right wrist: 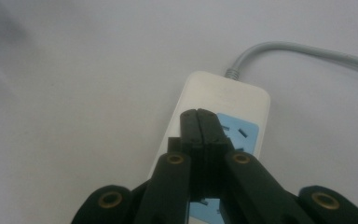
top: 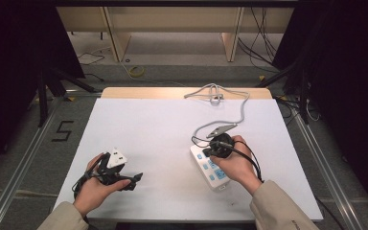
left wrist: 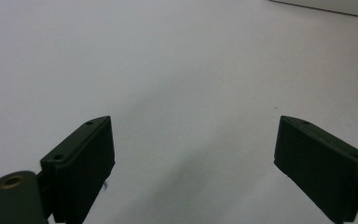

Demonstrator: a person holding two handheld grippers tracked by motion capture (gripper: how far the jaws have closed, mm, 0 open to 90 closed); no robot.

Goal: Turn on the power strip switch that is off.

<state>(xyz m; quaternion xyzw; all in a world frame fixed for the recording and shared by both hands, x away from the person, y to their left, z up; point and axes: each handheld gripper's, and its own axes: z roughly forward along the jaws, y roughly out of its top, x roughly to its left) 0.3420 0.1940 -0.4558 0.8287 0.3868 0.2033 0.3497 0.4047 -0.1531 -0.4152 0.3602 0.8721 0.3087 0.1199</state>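
Observation:
A white power strip [top: 211,168] with blue sockets lies on the white table [top: 153,139], right of centre. Its grey cable [top: 242,108] runs to the far edge and ends in a loose coil there. My right gripper [top: 207,153] points down at the strip's far end. In the right gripper view its jaws are pressed together with nothing between them, and the right gripper [right wrist: 198,115] tip sits over the strip [right wrist: 226,98] beside a blue socket [right wrist: 237,130]. Whether it touches the strip I cannot tell. My left gripper [top: 135,181] rests low at the front left, and in its own view the left gripper [left wrist: 193,158] stands wide open over bare table.
The cable coil [top: 214,96] lies at the table's far edge on a wooden strip. A black thin lead [top: 254,160] trails from the right gripper around the hand. Dark stands and floor cables flank the table, and a "5" mark [top: 63,130] is on the floor at left.

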